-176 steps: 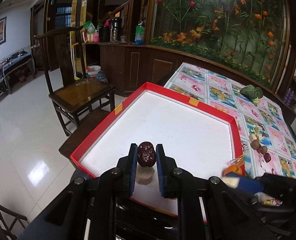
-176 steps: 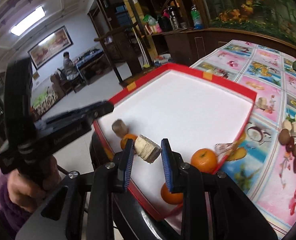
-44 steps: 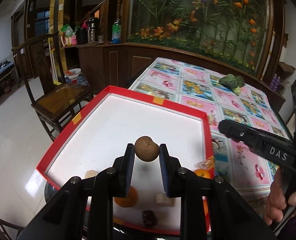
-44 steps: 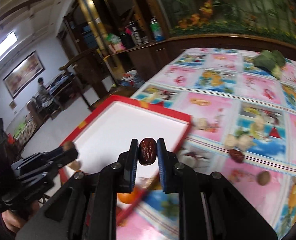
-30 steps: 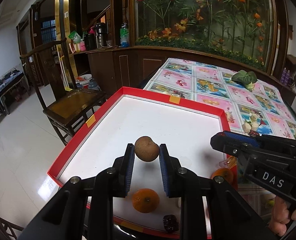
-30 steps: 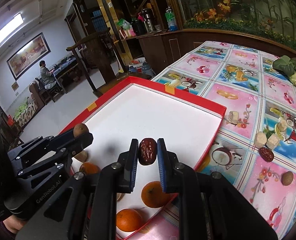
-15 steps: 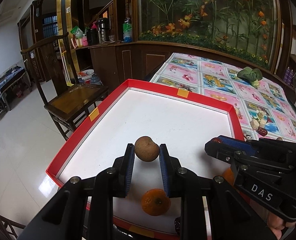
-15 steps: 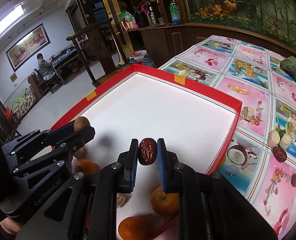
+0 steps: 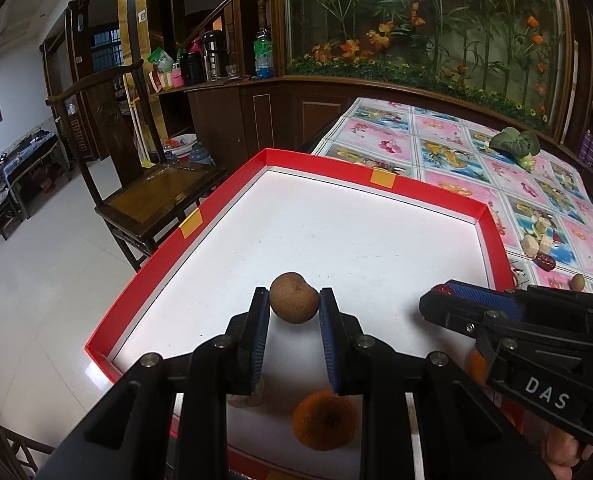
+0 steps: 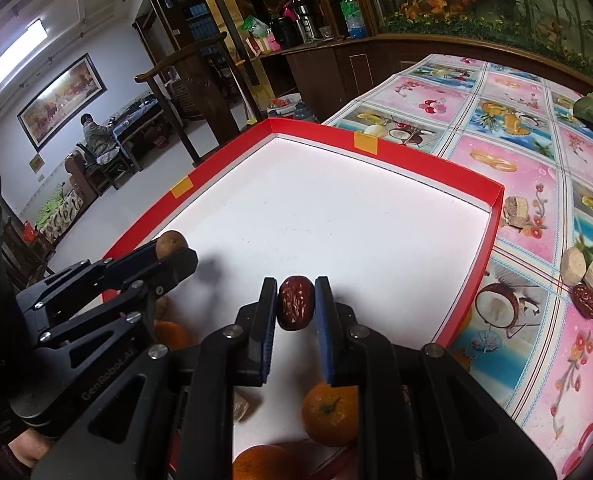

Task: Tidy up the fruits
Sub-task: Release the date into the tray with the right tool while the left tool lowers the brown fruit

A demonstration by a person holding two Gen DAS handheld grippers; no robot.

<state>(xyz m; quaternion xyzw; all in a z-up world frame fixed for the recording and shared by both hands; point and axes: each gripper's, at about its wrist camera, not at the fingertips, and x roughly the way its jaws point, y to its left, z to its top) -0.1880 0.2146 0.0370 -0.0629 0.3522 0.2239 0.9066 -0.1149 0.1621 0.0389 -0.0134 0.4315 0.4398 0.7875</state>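
Two fruits are held over the red tray [image 9: 336, 168] for sorting: brown fruit [image 9: 294, 298] in left tool [image 9: 292, 312], date [image 10: 295, 303] in right tool [image 10: 295, 308].

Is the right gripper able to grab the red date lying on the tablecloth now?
Probably not: the right gripper is already shut on a red date, over the red tray; the tablecloth date lies outside.

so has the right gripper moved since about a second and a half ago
Yes. The right gripper, shut on a red date, was over the patterned tablecloth beside the red tray; now it is over the tray's white floor.
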